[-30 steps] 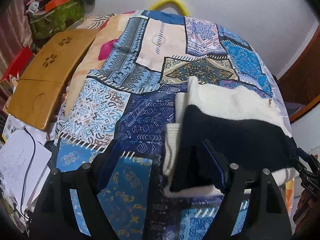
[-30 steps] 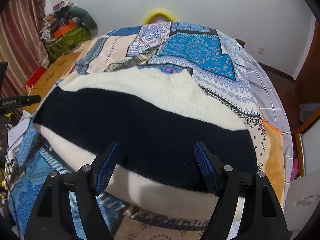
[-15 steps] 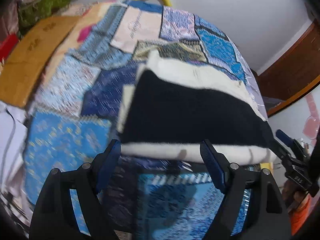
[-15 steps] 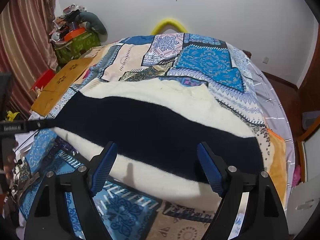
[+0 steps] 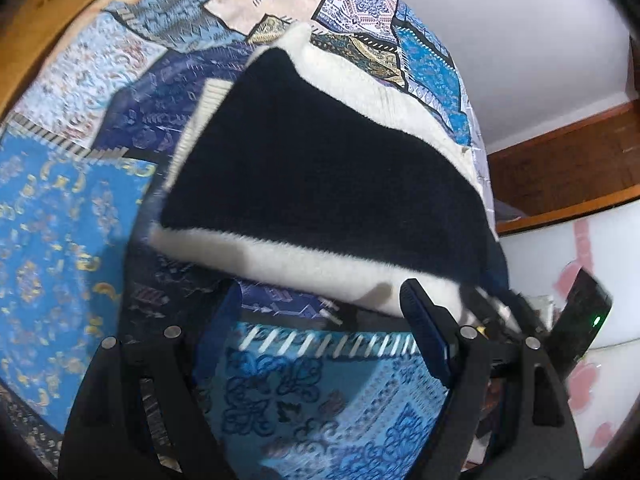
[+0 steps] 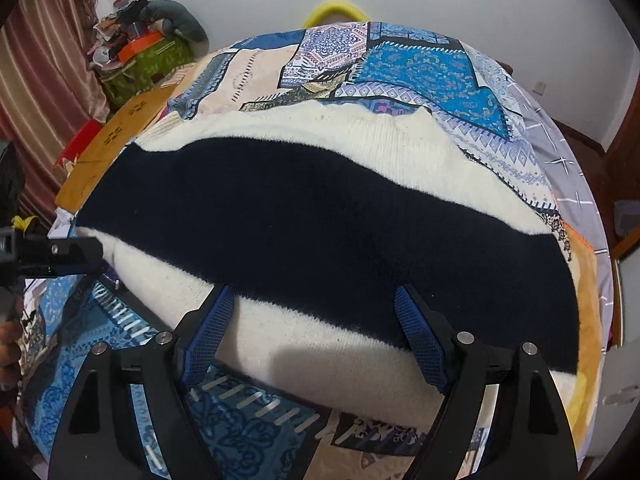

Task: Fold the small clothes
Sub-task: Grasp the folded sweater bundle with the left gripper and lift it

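Observation:
A folded knit garment, cream with a wide navy band [image 6: 320,232], lies flat on the patchwork bedspread [image 6: 420,64]. It also shows in the left wrist view [image 5: 328,184]. My left gripper [image 5: 320,312] is open and empty, just short of the garment's near cream edge. My right gripper [image 6: 312,312] is open, its fingers over the garment's near cream edge, holding nothing. The other gripper's tip [image 6: 60,252] shows at the garment's left end in the right wrist view.
A wooden lap table [image 6: 116,140] lies along the bed's left side. A green bag with clutter [image 6: 140,64] stands by the curtain. A yellow hoop [image 6: 332,12] sits at the bed's far end. Wooden furniture [image 5: 568,168] stands to the right.
The left gripper has let go of the garment's left end and swung round to its near edge. The right gripper has moved slightly closer over the garment. The garment lies flatter.

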The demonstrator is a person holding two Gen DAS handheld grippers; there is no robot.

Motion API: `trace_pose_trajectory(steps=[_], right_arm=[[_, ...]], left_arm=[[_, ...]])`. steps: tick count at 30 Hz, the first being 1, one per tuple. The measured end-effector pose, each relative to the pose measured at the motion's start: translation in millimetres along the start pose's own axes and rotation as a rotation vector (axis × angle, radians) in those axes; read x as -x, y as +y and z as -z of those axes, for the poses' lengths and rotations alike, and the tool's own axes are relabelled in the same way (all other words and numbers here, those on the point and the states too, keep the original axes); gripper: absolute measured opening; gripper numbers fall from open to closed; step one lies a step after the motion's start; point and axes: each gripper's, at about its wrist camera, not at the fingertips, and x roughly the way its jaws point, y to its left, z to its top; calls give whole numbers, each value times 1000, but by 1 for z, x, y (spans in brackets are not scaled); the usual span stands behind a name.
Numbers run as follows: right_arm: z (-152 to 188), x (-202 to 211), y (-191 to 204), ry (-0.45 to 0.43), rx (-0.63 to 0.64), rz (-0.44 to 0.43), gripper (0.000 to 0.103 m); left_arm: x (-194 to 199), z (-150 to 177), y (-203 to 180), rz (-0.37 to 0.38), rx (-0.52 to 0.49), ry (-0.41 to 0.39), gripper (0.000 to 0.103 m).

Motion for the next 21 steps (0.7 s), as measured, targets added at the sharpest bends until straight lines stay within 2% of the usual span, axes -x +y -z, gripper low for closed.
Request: trace_pose_trajectory(steps=[7,10,13,18,21], right_arm=[[0,-2,-1,2,4,-22,83],[0,-3,-3,0,5,-32,84],[0,-3,-4,-1,3,-42,84],[0,-2,-4,-2,7,-46,84],[-1,-1,-5,0,8,-49,84]], left_arm=[[-15,-14,4,87,89,-2,81],[-19,-23,9,109,137,-19,75],[-19,-33,16,57,175,-81,59],[-21,-42,11,-9,144,-154,32],[-10,-47,4,-39,89,-202,26]])
